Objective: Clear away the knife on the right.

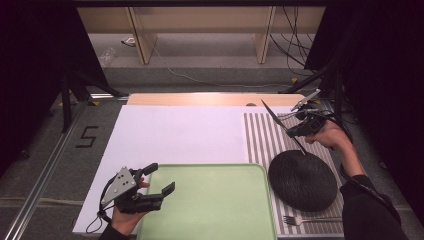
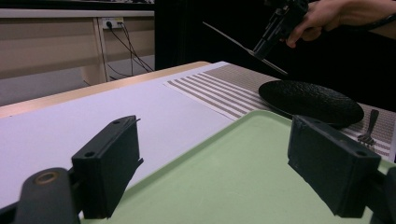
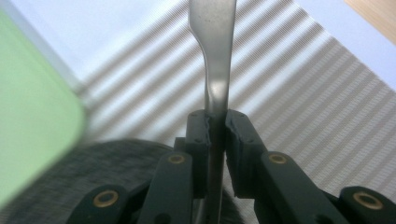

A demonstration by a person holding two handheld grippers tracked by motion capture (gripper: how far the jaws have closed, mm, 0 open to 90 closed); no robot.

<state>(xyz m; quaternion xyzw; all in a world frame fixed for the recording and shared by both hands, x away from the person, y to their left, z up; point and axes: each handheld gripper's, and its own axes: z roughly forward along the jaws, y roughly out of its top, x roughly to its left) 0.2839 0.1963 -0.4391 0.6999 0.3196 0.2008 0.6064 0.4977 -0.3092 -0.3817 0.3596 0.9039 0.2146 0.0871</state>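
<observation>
My right gripper (image 1: 299, 129) is shut on a silver table knife (image 1: 273, 115), held in the air over the striped placemat (image 1: 260, 137) just beyond the black plate (image 1: 302, 180). The right gripper view shows the knife (image 3: 212, 46) pinched upright between the jaws (image 3: 217, 126), with its wide end pointing away. My left gripper (image 1: 161, 177) stands open above the left edge of the green tray (image 1: 215, 205), with nothing between its fingers (image 2: 109, 168). From the left gripper view, the knife (image 2: 229, 39) slants in the right gripper (image 2: 275, 28) above the plate (image 2: 310, 100).
A fork (image 1: 310, 219) lies on the placemat near the table's front edge, in front of the plate. White sheet (image 1: 175, 130) covers the table's middle and left. A wooden strip (image 1: 215, 99) runs along the far edge. Floor and shelving lie beyond.
</observation>
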